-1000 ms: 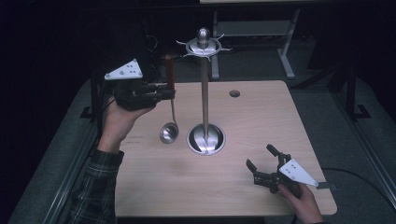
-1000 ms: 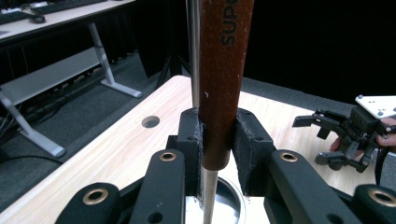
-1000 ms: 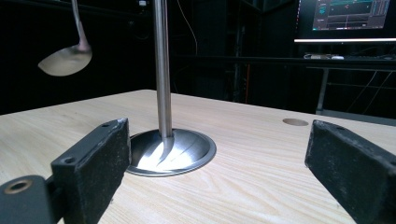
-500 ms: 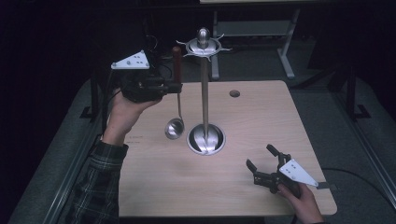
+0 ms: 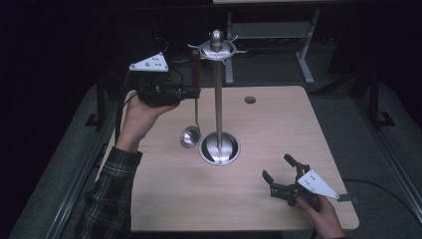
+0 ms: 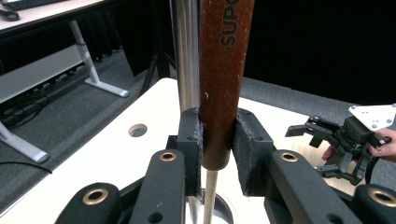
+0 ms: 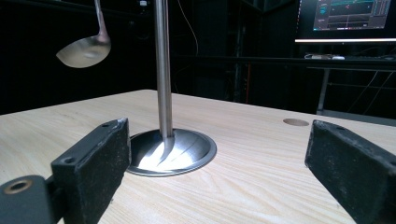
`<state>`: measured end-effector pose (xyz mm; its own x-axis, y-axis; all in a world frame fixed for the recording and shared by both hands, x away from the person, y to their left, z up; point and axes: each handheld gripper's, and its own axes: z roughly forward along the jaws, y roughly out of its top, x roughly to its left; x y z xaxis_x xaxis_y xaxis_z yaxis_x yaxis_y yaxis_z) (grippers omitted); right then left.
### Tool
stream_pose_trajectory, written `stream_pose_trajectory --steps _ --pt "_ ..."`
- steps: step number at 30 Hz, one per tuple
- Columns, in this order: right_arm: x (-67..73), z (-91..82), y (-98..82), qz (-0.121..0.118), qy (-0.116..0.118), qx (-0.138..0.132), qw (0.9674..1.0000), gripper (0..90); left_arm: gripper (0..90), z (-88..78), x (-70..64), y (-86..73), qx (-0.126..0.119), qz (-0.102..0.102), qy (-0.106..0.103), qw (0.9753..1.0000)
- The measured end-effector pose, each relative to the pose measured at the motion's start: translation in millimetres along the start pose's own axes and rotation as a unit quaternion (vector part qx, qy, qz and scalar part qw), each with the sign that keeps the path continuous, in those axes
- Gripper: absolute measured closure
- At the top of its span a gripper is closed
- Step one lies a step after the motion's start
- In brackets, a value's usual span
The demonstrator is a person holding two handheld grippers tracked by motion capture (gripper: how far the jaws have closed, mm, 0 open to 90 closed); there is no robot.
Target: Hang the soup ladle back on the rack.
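ladle (image 5: 194,107): hanging vertical in the air, brown wooden handle up, steel bowl down; bowl clear of the table, just left of the stand's base in the high view.
left gripper (image 6: 217,144): clenched on the lower end of the ladle's handle, pads on both sides, thin steel shaft coming out below the jaws.
stand (image 5: 218,99): 1 steel post on a round dished base, hook ring at the top. Post runs just beside the handle in the left gripper view; can't tell if they touch.
key relation: ladle's long axis is parallel to the post, handle top about level with the hook ring and just left of it. My read is the ladle goes onto a hook, so the move turns on closing that small sideways gap at the top.
nearer hand: left, already holding it.
right gripper (image 5: 281,180): jaws spread wide, holding nothing, low over the table's (image 5: 308,129) near right corner, well apart from the stand; its view looks at the base.
risk: bowl swinging into the post.
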<state>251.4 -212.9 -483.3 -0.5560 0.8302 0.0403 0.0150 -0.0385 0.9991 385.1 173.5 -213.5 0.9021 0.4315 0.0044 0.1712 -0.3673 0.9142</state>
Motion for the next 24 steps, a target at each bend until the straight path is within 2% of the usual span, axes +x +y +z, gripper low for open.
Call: stream_pose_trajectory --steps 19,24 --pt "-0.1 0.0 0.0 0.0 0.002 0.0 1.0 6.3 73.1 9.5 -0.2 -1.1 0.001 -0.003 -0.004 1.0" --pt "-0.5 0.1 0.0 0.001 0.003 0.0 1.0 6.3 69.1 8.5 -0.4 -3.5 -0.005 -0.004 -0.01 0.9999"
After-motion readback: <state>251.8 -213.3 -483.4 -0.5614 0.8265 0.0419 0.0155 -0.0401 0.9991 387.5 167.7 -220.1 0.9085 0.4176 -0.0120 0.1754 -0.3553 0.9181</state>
